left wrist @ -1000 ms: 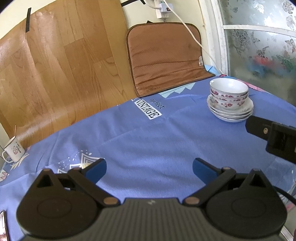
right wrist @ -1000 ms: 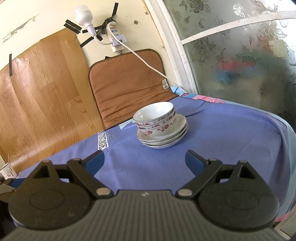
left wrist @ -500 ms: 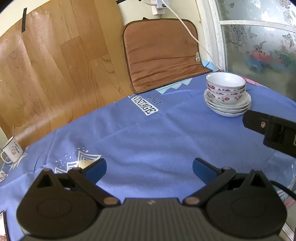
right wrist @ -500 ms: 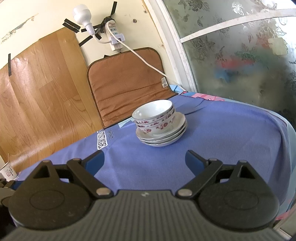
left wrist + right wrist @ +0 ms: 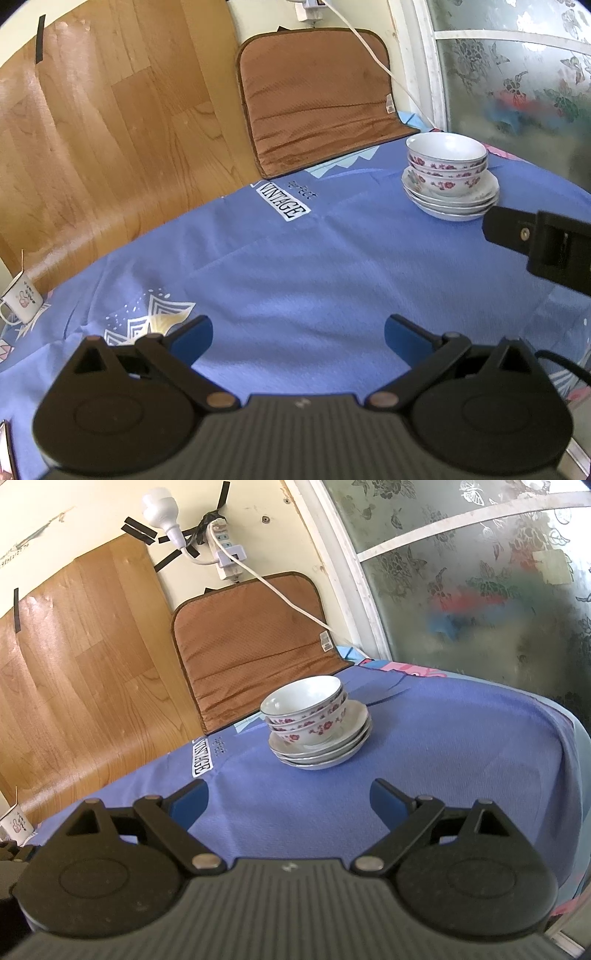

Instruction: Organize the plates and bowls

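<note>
Bowls (image 5: 308,710) nested on stacked plates (image 5: 325,746) stand toward the far side of the blue tablecloth (image 5: 443,746), near the brown cushion (image 5: 255,646); the right gripper (image 5: 288,803) faces the pile with fingers spread and empty, well short of it; the left gripper (image 5: 297,334) hangs likewise spread over bare cloth; stacking appears complete, so the next move is likely withdrawal or a steadying nudge.

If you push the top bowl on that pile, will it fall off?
Probably it would slide first: the top bowl looks glazed and smooth, nested loosely in the bowl under it. The whole stack sits on shallow plates, so a hard shove might tip it. It looks like china, so likely breakable.
</note>
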`<state>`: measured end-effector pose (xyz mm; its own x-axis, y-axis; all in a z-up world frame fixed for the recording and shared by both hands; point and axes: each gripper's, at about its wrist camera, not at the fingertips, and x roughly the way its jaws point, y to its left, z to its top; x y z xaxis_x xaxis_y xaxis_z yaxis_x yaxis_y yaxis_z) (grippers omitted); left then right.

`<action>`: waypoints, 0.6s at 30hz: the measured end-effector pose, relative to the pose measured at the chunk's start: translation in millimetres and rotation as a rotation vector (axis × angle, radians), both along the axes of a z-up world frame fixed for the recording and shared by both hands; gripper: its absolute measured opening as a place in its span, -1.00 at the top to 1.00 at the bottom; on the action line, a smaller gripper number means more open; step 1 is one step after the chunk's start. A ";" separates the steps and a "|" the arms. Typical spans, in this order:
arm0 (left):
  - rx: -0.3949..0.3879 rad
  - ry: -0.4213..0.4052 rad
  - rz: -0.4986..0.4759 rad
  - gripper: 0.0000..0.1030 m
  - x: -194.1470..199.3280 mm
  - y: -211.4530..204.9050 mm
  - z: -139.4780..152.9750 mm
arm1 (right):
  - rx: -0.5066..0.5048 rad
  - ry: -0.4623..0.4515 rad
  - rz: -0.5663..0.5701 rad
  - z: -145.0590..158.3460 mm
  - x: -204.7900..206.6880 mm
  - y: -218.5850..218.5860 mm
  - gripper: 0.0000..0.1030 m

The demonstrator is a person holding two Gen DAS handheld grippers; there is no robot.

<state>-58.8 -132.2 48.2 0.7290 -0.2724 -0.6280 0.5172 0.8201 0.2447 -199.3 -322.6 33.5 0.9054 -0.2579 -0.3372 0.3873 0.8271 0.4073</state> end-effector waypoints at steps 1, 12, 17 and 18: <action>0.001 0.003 -0.001 -1.00 0.1 -0.3 -0.6 | 0.001 0.000 -0.001 -0.2 -0.2 0.1 -0.87; 0.021 0.018 -0.013 -1.00 -1.7 -4.7 -5.1 | 0.014 0.006 -0.003 -1.1 0.4 -1.9 -0.87; 0.024 0.038 -0.016 -1.00 -0.6 -5.4 -7.8 | 0.018 0.007 -0.005 -1.5 0.4 -2.9 -0.87; 0.023 0.041 -0.017 -1.00 0.1 -5.5 -8.2 | 0.018 0.007 -0.004 -1.6 0.5 -3.0 -0.87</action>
<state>-58.7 -137.7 40.1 0.6978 -0.2693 -0.6638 0.5410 0.8055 0.2419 -198.8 -325.6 31.9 0.9020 -0.2559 -0.3478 0.3937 0.8181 0.4192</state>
